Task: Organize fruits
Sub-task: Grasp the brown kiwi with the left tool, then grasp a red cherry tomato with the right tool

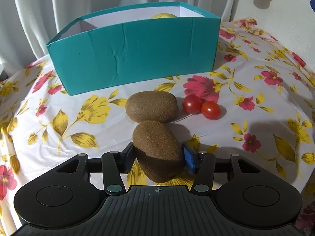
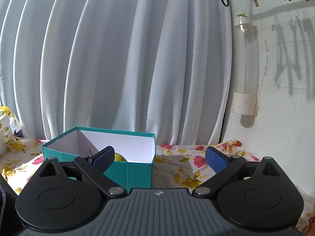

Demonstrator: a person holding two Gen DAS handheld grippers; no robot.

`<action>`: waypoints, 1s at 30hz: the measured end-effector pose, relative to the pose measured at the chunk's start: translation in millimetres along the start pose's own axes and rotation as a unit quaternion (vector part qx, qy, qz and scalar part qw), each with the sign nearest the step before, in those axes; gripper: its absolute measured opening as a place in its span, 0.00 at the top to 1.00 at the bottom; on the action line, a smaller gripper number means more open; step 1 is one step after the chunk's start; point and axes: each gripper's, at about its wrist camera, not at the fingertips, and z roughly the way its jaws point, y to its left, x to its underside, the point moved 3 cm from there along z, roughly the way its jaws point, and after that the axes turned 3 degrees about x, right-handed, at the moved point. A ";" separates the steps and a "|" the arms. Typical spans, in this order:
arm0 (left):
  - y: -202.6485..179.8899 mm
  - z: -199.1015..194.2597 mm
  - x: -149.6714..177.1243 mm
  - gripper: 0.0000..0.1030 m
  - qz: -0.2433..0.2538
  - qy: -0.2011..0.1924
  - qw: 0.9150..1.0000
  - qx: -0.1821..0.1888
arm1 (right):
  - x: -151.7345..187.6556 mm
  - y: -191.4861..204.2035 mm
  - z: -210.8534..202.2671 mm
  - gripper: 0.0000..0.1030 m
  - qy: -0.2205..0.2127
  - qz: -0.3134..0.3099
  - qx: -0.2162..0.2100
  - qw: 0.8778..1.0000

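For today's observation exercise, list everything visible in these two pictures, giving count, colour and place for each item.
kiwis: two, brown; one on the cloth, one held.
cherry tomatoes: two, red, touching, right of the kiwis.
box: one, teal, white inside, behind the fruit.
yellow fruit: one, inside the box.
tablecloth: white, floral.
curtain: white, behind.
clear dispenser: one, on the wall.
left gripper: shut on a kiwi.
right gripper: open, empty.

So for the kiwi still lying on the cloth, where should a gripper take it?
Across its short middle, coming from above: the far kiwi lies lengthwise left to right, touching the held kiwi in front, with tomatoes close on its right.
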 end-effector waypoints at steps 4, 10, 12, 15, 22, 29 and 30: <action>7.6 -10.1 -4.6 0.47 -0.008 -0.001 1.000 -0.004 | 0.3 0.0 2.0 0.04 0.000 0.000 0.001 1.000; 21.4 -23.9 -14.7 0.47 -0.029 -0.004 0.999 -0.022 | 0.6 2.9 3.8 0.04 -0.001 0.002 -0.004 1.000; 24.4 -28.0 -17.4 0.47 -0.032 -0.008 0.999 -0.028 | 1.8 5.1 5.6 0.04 0.000 0.001 -0.007 1.000; 28.5 -34.0 -20.2 0.47 -0.038 -0.014 0.999 -0.033 | 7.0 8.4 8.9 0.04 0.006 -0.003 -0.010 1.000; 40.3 -44.6 -23.9 0.47 -0.056 -0.019 0.997 -0.044 | 23.5 18.3 15.8 0.04 0.032 -0.012 -0.020 0.999; 48.5 -50.3 -24.7 0.47 -0.063 -0.020 0.996 -0.053 | 45.4 31.1 27.2 0.08 0.056 -0.027 -0.025 0.998; 49.9 -51.3 -24.8 0.47 -0.065 -0.020 0.996 -0.053 | 50.0 32.9 29.1 0.10 0.063 -0.029 -0.028 0.997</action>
